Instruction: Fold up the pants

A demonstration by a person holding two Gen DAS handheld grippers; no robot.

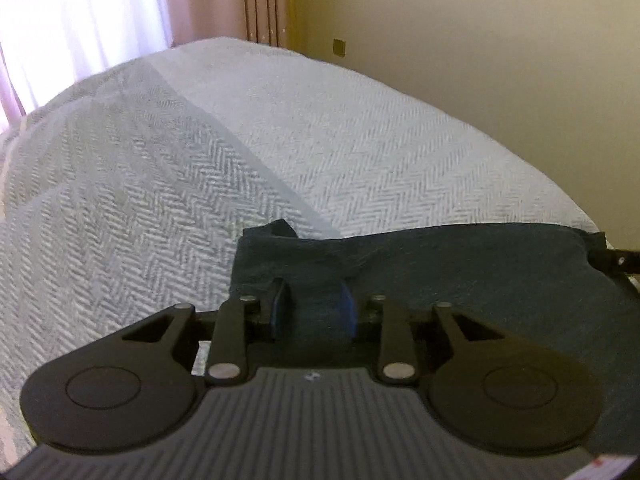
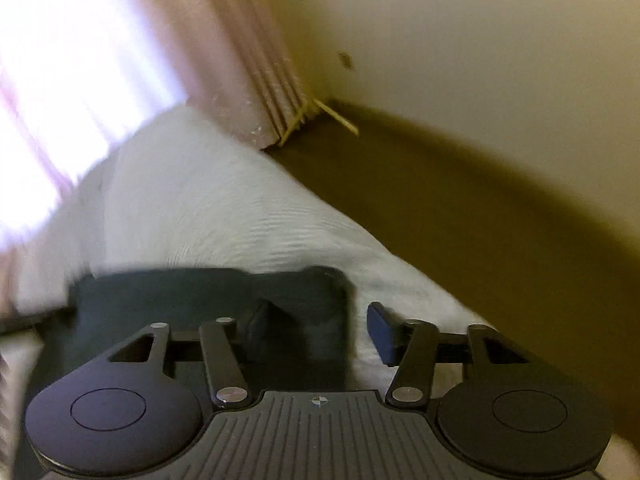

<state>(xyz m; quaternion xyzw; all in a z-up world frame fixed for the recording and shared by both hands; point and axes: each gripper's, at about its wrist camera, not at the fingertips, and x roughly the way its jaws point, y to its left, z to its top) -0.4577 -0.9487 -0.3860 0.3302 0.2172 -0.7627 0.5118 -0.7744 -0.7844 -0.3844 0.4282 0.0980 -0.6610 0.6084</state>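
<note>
On the bed with the white herringbone-weave cover (image 1: 320, 140), dark navy fabric pants (image 1: 460, 264) lie flat along the near edge, top hem running roughly straight across both views

Left gripper (image 1: 313, 307): blue-padded fingers (image 1: 347, 305) sit close together with a fold of the pants cloth bunched between them, pinching the pants near their left corner; small flap of cloth sticks up just beyond the tips

Right gripper (image 2: 318, 326): jaws spread wide. Left finger is over the pants, right finger (image 2: 380, 330) is over bare cover just past the pants' right edge, so that edge sits in the gap. Contact with the cloth: cannot tell, view is motion-blurred

Background: pink curtain (image 2: 224, 60) at a bright window, cream wall (image 1: 480, 60), brown floor (image 2: 460, 208) beside the bed
</note>
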